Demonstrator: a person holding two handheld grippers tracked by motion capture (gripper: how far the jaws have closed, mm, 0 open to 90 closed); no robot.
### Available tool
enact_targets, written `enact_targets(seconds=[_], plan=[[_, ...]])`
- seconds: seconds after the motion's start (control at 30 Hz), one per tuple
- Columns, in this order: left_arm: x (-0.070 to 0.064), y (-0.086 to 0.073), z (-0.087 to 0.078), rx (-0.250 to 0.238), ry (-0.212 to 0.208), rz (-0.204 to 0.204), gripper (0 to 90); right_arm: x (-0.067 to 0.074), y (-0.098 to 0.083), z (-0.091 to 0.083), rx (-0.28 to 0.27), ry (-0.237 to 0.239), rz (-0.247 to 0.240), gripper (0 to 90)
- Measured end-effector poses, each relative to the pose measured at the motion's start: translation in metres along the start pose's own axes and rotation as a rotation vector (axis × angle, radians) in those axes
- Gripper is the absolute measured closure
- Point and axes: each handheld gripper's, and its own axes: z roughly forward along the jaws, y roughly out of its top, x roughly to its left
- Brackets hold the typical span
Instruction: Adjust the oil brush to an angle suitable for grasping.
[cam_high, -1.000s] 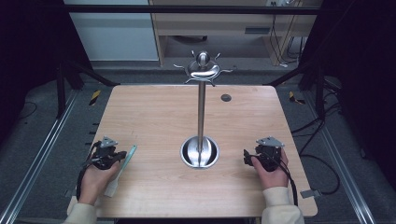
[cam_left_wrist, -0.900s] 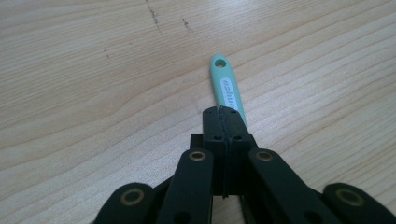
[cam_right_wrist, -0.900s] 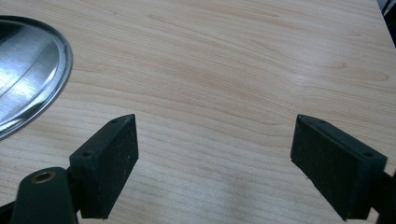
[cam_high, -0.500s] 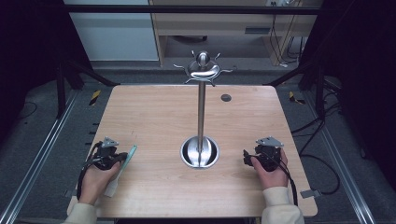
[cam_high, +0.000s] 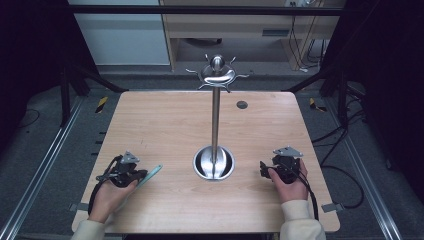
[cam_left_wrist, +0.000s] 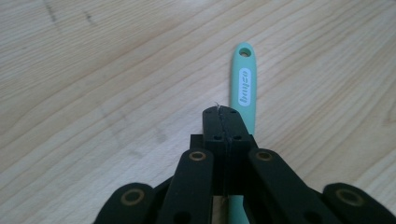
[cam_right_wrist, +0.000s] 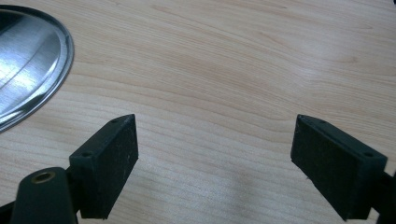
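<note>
1. Left gripper (cam_high: 141, 175) sits near the front-left corner of the table (cam_high: 165, 120); in the left gripper view its jaws are pressed together, with no gap between the pads.
2. Teal utensil handle (cam_left_wrist: 244, 93) lies flat on the wood beside and under the closed jaws; whether the pads pinch any part of it I cannot tell. Judgement: it lies alongside the jaws rather than clamped between them.
3. Handle ends in a hanging hole, which suggests it is meant for one of the hooks atop the steel stand (cam_high: 215, 125) at the table's middle.
4. Right gripper (cam_high: 264, 169) rests near the front-right edge, jaws spread wide over bare wood and holding nothing, with the rim of the stand's base (cam_right_wrist: 28, 65) to one side; judged to be waiting.
5. Writing: white oval label on the handle carries small lettering, too stylised to read with confidence.
</note>
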Motion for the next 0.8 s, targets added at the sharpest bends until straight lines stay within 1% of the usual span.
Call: enact_targets(seconds=[0.07, 0.1, 0.17, 0.2, 0.23, 0.27, 0.3, 0.33, 0.4, 0.43, 0.47, 0.5, 0.53, 0.57, 0.63, 0.7, 0.73, 0.77, 0.8], plan=[[-0.004, 0.003, -0.002, 0.000, 0.009, 0.027, 90.0, 0.000, 0.000, 0.000, 0.000, 0.002, -0.001, 15.4], [-0.005, 0.005, -0.005, -0.014, 0.011, 0.031, 90.0, 0.000, 0.001, 0.001, -0.002, 0.005, 0.001, 15.3], [-0.006, 0.011, -0.013, -0.035, 0.033, 0.037, 89.4, 0.001, 0.001, 0.001, -0.002, 0.009, -0.005, 15.3], [-0.008, 0.018, -0.020, -0.037, 0.052, 0.055, 88.8, 0.002, 0.001, 0.001, 0.000, 0.014, -0.004, 15.3], [-0.008, 0.018, -0.020, -0.037, 0.052, 0.055, 87.9, 0.002, 0.001, 0.001, 0.000, 0.014, -0.004, 15.3], [-0.010, 0.022, -0.024, -0.032, 0.050, 0.058, 86.8, 0.002, 0.001, 0.002, 0.002, 0.017, -0.009, 15.2], [-0.013, 0.028, -0.029, 0.007, 0.057, 0.078, 84.8, 0.002, 0.002, 0.002, 0.002, 0.020, -0.007, 15.2], [-0.013, 0.028, -0.029, 0.007, 0.057, 0.078, 82.9, 0.002, 0.002, 0.002, 0.003, 0.022, -0.006, 15.2], [-0.016, 0.033, -0.033, 0.038, 0.068, 0.092, 77.5, 0.002, 0.003, 0.001, -0.004, 0.029, 0.002, 15.2], [-0.017, 0.036, -0.035, 0.058, 0.066, 0.099, 77.5, 0.002, 0.003, 0.001, -0.004, 0.029, 0.002, 15.2], [-0.018, 0.038, -0.036, 0.079, 0.059, 0.104, 72.4, 0.002, 0.003, 0.000, -0.009, 0.030, 0.002, 15.2], [-0.019, 0.039, -0.037, 0.090, 0.058, 0.110, 72.4, 0.002, 0.003, 0.000, -0.009, 0.030, 0.002, 15.2], [-0.020, 0.040, -0.038, 0.120, 0.051, 0.119, 69.7, 0.003, 0.003, 0.000, -0.010, 0.032, 0.006, 15.2], [-0.021, 0.040, -0.039, 0.136, 0.047, 0.125, 68.2, 0.003, 0.004, -0.001, -0.012, 0.036, 0.009, 15.1], [-0.021, 0.039, -0.040, 0.164, 0.042, 0.124, 67.5, 0.002, 0.004, -0.001, -0.013, 0.038, 0.009, 15.1], [-0.020, 0.037, -0.040, 0.212, 0.022, 0.124, 66.0, 0.002, 0.004, -0.001, -0.013, 0.038, 0.012, 15.1], [-0.020, 0.037, -0.040, 0.235, 0.019, 0.127, 65.5, 0.002, 0.004, -0.001, -0.013, 0.038, 0.008, 15.1], [-0.019, 0.036, -0.040, 0.250, 0.026, 0.127, 65.6, 0.002, 0.004, -0.001, -0.013, 0.039, 0.009, 15.1], [-0.019, 0.036, -0.039, 0.280, 0.025, 0.128, 67.0, 0.002, 0.004, -0.002, -0.011, 0.041, 0.015, 15.1]])
